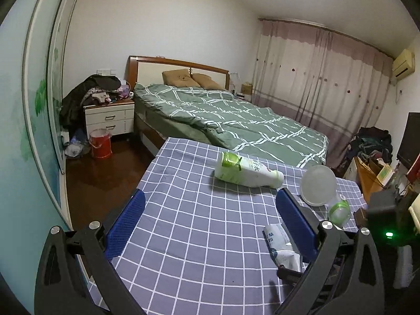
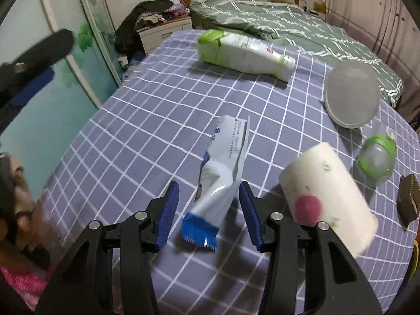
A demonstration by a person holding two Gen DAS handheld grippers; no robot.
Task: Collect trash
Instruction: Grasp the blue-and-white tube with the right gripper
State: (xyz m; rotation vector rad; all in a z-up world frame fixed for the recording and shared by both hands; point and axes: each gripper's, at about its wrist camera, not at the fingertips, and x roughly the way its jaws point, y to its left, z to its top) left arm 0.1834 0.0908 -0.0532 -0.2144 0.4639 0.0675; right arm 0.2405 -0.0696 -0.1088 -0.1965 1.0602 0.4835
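A white and blue wrapper (image 2: 223, 162) lies on the checked tablecloth (image 2: 131, 131). My right gripper (image 2: 208, 210) hangs over its lower end, open, with the wrapper between the blue pads and a gap on the left side. My left gripper (image 1: 210, 220) is open above bare cloth with nothing between its fingers; the wrapper (image 1: 278, 239) shows just inside its right finger. Farther back lies a white bottle with a green label (image 1: 246, 170) (image 2: 244, 50). To the right are a clear plastic lid (image 2: 351, 97) (image 1: 319, 185) and a small crushed clear bottle (image 2: 375, 160) (image 1: 340, 211).
A paper towel roll (image 2: 328, 199) lies right of my right gripper, with a brown object (image 2: 408, 197) at the table's right edge. A bed with a green quilt (image 1: 236, 115) stands behind the table, a red bucket (image 1: 101, 143) on the floor at the left. A hand (image 2: 21, 183) shows at the left edge.
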